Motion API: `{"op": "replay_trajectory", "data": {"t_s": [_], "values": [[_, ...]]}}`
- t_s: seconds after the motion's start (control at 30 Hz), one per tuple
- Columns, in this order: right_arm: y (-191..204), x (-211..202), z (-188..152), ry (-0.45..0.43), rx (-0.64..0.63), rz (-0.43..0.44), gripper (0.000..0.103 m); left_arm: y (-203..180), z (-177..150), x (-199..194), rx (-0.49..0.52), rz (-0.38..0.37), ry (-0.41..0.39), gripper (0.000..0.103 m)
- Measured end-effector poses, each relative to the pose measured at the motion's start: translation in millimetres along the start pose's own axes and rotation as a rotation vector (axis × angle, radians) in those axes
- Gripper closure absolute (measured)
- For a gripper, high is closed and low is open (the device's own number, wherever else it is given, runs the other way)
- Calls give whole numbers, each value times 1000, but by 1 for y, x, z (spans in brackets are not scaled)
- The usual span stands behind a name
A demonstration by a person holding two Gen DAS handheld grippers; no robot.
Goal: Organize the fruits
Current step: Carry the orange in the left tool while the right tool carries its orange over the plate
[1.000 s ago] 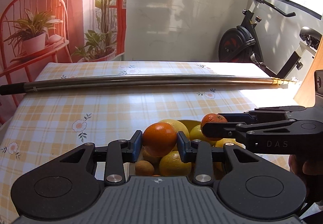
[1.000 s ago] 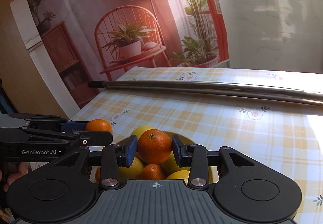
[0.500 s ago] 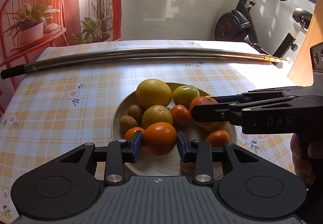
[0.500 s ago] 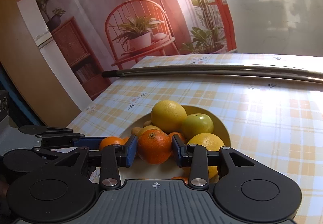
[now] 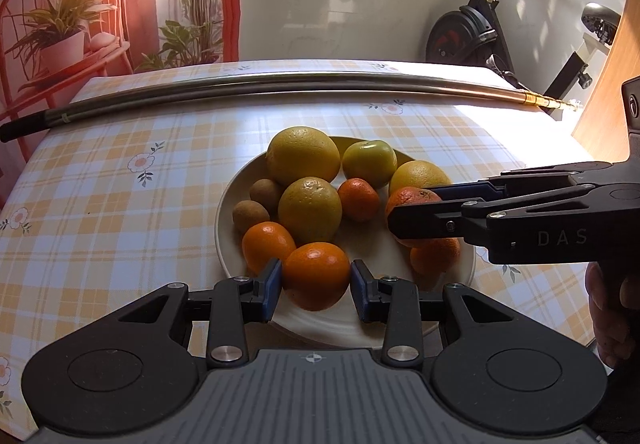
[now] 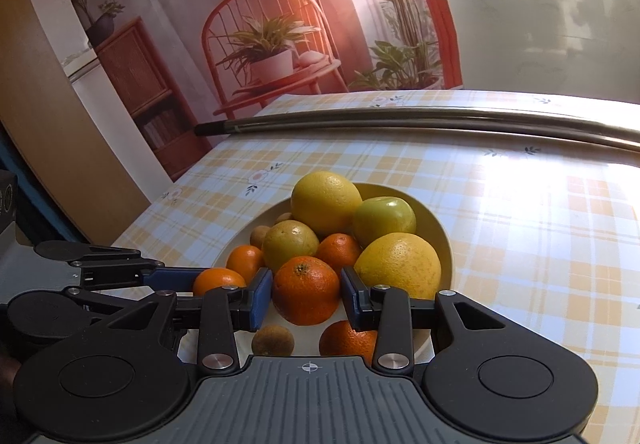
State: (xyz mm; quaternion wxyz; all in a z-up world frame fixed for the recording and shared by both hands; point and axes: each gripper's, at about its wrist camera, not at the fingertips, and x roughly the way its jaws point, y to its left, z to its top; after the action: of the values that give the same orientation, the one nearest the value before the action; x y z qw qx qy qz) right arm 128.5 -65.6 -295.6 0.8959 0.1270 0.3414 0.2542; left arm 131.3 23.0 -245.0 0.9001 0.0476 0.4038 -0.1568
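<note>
Left gripper (image 5: 316, 286): its blue pads are closed against the two sides of an orange (image 5: 316, 275), which sits at the near edge of the plate (image 5: 224, 212), just beside a second orange (image 5: 267, 246). The held fruit is nearly round, so no long axis can be read; its stem end is not visible. Whether it rests on the plate or is just above it cannot be told.

Right gripper (image 6: 306, 298): its pads clamp a mandarin (image 6: 306, 290) with the stem end facing up and slightly toward the camera. In the left wrist view this gripper enters from the right, fingers pointing left, over the right part of the plate, with another mandarin (image 5: 434, 256) below it.

The plate is a shallow cream dish holding a heap of fruit: a large yellow citrus (image 5: 303, 155) at the back, a green apple (image 5: 370, 163) to its right, a yellow-orange citrus (image 5: 418, 176) right again, a smaller yellow citrus (image 5: 310, 209) in the middle, a small mandarin (image 5: 358, 199) beside it, and two brown kiwis (image 5: 256, 206) at the left rim. The right wrist view shows a further kiwi (image 6: 273, 340) at the near side.

The plate stands on a table covered by a yellow checked cloth (image 5: 120, 196). A long metal pole (image 5: 280, 82) lies across the far side, its axis running left to right. A person's hand (image 5: 610, 316) grips the right tool's handle.
</note>
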Motion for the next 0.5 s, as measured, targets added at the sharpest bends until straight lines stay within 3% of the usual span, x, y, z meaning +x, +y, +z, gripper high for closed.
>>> {"op": "replay_trajectory", "data": {"t_s": [0.5], "values": [[-2, 8, -3, 24, 7, 3, 68, 2, -5, 11, -7, 0, 35, 64]]}}
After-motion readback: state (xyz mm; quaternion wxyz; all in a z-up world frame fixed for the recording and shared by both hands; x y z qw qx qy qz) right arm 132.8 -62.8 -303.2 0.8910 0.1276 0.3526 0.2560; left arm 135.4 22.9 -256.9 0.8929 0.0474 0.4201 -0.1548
